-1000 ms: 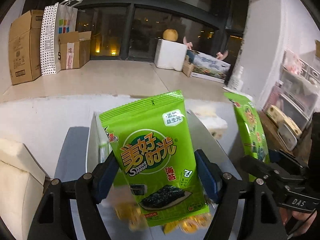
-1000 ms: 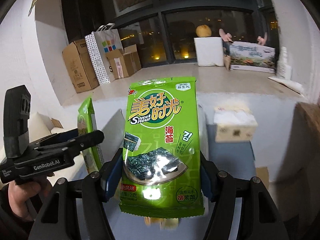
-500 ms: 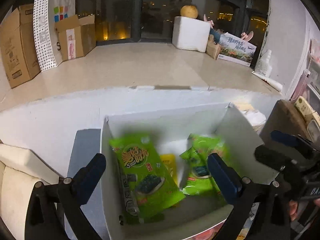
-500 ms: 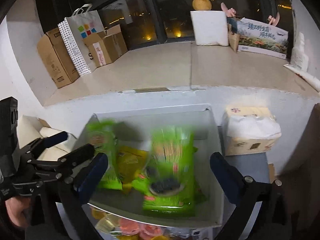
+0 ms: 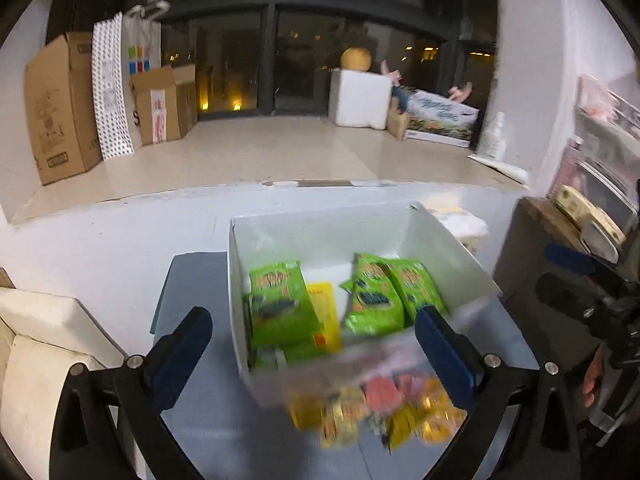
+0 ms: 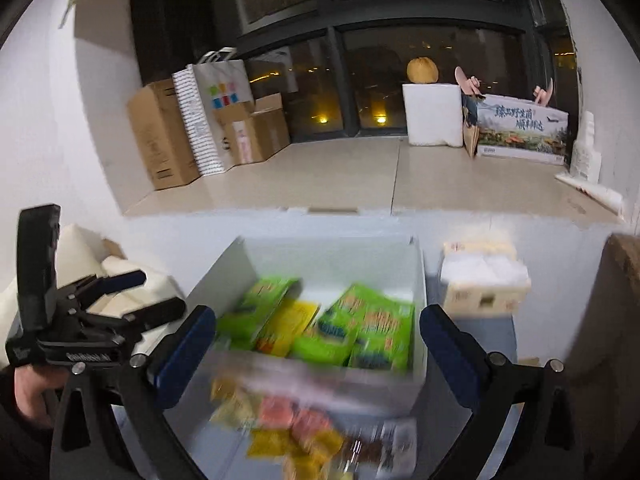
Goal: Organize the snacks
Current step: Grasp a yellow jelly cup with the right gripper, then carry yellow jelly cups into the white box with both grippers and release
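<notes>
Both green seaweed snack packets are released. A second ago each sat clamped between a gripper's jaws; now they lie in the open white rectangular box (image 5: 436,236): one at left (image 5: 280,308), one at right (image 5: 416,292) beside another like it. Left gripper (image 5: 316,344) and right gripper (image 6: 318,340) have just opened, jaws wide, nothing between them. Small yellow and pink wrapped sweets (image 5: 380,408) remain loose on the table before the box; judged next to sort.
</notes>
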A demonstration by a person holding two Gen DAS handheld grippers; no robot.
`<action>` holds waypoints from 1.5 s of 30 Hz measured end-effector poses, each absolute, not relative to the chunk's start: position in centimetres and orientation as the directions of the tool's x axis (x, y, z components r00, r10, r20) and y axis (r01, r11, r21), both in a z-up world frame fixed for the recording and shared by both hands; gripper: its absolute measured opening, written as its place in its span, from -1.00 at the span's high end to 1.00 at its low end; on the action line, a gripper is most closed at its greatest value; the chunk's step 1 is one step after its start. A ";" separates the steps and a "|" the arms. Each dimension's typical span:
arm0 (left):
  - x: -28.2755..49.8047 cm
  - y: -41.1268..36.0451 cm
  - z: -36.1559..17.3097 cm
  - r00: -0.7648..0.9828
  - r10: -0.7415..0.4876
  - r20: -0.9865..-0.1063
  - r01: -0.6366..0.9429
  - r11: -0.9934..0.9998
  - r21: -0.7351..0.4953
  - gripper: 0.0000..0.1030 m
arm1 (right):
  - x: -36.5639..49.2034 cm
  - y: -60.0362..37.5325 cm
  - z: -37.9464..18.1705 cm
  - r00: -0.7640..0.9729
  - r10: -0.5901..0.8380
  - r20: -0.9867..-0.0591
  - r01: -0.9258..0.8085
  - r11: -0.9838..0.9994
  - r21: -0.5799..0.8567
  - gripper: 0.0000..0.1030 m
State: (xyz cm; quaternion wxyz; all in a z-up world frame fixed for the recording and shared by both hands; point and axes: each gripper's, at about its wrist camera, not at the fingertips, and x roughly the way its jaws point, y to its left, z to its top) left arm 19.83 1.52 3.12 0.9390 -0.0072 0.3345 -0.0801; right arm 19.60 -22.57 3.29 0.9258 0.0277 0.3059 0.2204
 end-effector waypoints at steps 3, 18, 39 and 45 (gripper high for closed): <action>15.0 1.3 2.1 0.773 -0.171 -0.610 0.153 0.985 -0.082 -1.00 | 15.8 -23.3 0.6 0.697 0.402 -0.594 -0.361 0.912 0.194 -1.00; 6.3 1.3 -6.2 0.712 -0.239 -0.660 0.126 0.968 -0.215 -1.00 | 14.4 -25.9 -11.0 0.582 0.459 -0.671 -0.212 0.883 0.419 -0.92; 11.4 -0.2 -9.8 0.669 -0.198 -0.716 0.183 0.978 -0.099 -1.00 | 14.1 -26.2 -11.6 0.583 0.444 -0.680 -0.177 0.886 0.428 0.38; 16.2 -1.7 -11.8 0.645 -0.146 -0.750 0.220 0.975 -0.001 -1.00 | 11.0 -27.7 -8.4 0.650 0.438 -0.621 -0.190 0.885 0.425 0.38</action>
